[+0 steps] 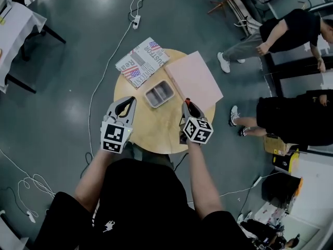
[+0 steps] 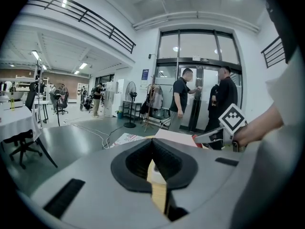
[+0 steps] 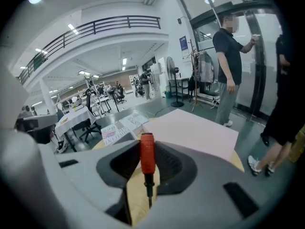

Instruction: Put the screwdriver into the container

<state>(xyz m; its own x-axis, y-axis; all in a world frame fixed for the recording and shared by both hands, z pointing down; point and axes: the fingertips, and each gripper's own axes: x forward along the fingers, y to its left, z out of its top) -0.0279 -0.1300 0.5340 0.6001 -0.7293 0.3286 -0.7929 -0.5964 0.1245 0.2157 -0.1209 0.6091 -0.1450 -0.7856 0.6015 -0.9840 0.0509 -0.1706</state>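
Right gripper view, orange cylindrical-handled screwdriver (image 3: pixel 147 162)

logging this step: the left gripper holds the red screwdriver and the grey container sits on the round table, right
No, it is the right gripper that holds the red screwdriver, as the right gripper view shows; the left gripper is shut on nothing. The grey container does sit on the round table.

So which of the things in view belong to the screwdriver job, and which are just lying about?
Part of the job:
- red screwdriver, clamped in the right gripper
- grey container, in the middle of the round table

Just lying about:
- flag-printed magazine, at the table's far edge
- pink board, beside the container
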